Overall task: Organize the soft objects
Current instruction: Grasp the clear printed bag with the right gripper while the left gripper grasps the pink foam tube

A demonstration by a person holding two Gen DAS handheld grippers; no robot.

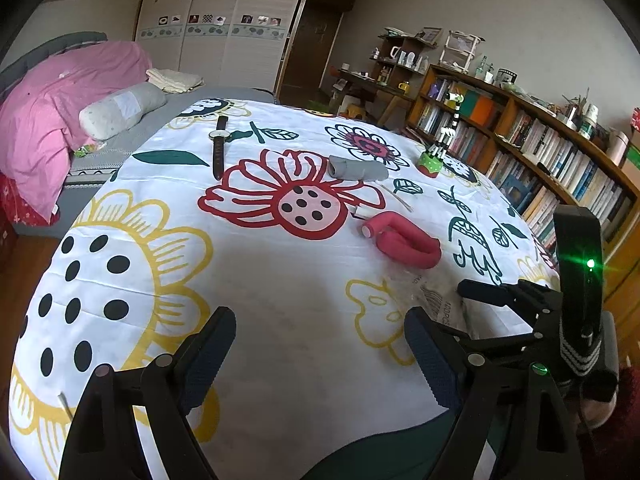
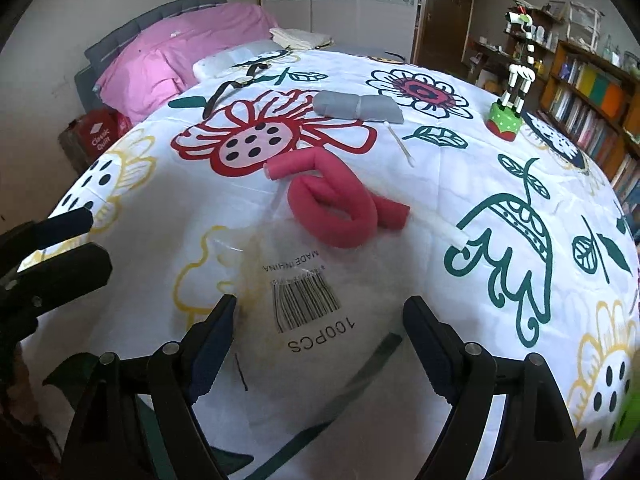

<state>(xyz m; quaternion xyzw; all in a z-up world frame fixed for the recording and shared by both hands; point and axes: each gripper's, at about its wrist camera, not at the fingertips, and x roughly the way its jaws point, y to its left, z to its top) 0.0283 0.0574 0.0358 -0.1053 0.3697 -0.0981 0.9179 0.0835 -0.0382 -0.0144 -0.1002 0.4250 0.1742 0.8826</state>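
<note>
I hold both tongs wide and empty, the right tongs (image 2: 320,336) over the clear bag (image 2: 308,292), the left tongs (image 1: 320,352) beside them. Beyond on the table (image 2: 400,200) lies the pink foam roll (image 2: 340,208). I should pin the slippery bag first.

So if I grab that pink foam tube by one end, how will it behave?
The pink foam tube lies bent into loops, so it probably flops and partly uncurls when lifted. It looks like light foam, likely squashing under the pads. Curled like this, it seems unlikely to roll.
</note>
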